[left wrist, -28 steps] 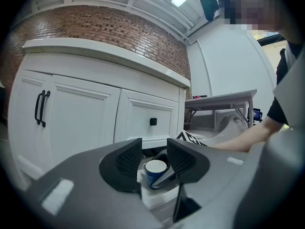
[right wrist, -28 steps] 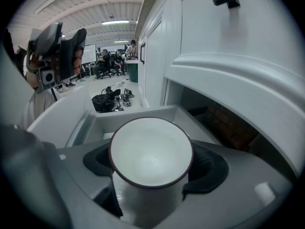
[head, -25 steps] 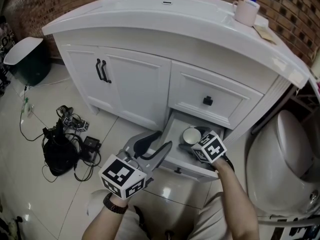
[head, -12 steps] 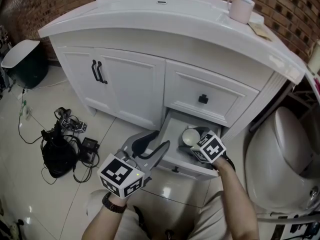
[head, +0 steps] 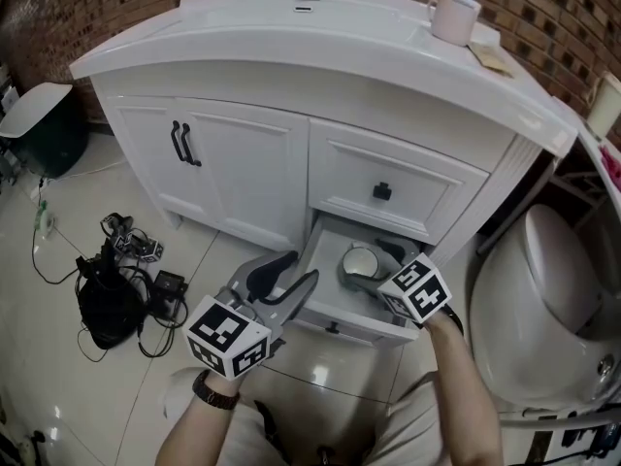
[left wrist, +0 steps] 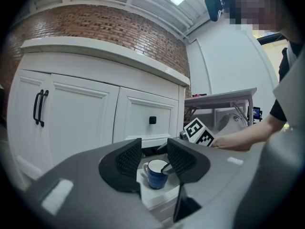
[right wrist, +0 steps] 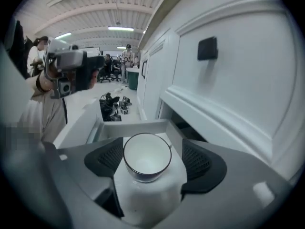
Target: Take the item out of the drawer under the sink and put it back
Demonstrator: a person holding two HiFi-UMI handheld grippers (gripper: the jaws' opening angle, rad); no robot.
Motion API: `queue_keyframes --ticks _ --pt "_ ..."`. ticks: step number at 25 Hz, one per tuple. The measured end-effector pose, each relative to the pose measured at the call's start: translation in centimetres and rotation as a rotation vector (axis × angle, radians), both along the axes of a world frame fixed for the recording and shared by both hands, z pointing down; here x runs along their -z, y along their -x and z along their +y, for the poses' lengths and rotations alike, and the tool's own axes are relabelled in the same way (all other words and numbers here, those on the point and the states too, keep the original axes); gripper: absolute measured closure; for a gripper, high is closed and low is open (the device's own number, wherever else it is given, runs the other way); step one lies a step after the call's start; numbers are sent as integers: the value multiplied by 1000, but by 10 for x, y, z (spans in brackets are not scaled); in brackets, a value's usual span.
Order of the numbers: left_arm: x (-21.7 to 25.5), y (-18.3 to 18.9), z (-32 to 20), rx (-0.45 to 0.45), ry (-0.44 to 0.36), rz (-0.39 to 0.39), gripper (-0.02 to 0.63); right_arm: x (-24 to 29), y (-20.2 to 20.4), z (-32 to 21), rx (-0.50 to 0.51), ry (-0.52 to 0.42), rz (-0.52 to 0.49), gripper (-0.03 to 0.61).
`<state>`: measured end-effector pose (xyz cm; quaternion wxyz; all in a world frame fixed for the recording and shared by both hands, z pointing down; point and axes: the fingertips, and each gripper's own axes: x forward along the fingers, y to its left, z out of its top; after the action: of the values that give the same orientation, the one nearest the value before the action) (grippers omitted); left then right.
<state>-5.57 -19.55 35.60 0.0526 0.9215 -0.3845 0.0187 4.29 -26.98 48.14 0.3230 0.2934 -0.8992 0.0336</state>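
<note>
**Mug stands in open drawer between wide jaws**

Your left gripper [left wrist: 153,151] hovers just left of the front corner of the open white bottom drawer [head: 342,316], its jaws apart and holding nothing. Your right gripper [right wrist: 152,157] tilts down into that drawer from its right front. Its jaws are wide and have just closed a little. The round ceramic mug [head: 359,262], blue outside and white inside, stands upright between them on the drawer floor, with neither pad touching it. Left of the drawer, a tangle of black cables [head: 112,289] lies on the pale tiled floor [head: 87,391]. Directly above the drawer is a shut white drawer [head: 432,190] with a square black knob [head: 382,191]. Up and to the left are double cabinet doors [head: 243,173] with black bar handles [head: 180,144]. Well above the drawer, a white cup [head: 453,19] stands on the white countertop [head: 291,42], before a brown brick wall [head: 553,17].
</note>
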Motion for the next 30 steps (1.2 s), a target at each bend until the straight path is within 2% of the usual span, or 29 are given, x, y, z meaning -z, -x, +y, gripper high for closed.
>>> queue_keyframes --ticks 3,10,17,22,30 --pt "3 -1 0 1 -10 5 422 30 -13 2 -34 -57 -95 259" --pt "6 -16 5 -13 -23 -11 422 100 -45 26 -110 -231 -251 302" --pt "13 -40 20 -56 -84 -42 420 164 -94 76 -193 -405 -395 334" --pt "22 -41 26 -38 -127 -43 420 194 -133 104 -267 -511 -455 407" --pt "20 -39 32 -29 -128 -86 420 202 -168 135 -351 -561 -497 422"
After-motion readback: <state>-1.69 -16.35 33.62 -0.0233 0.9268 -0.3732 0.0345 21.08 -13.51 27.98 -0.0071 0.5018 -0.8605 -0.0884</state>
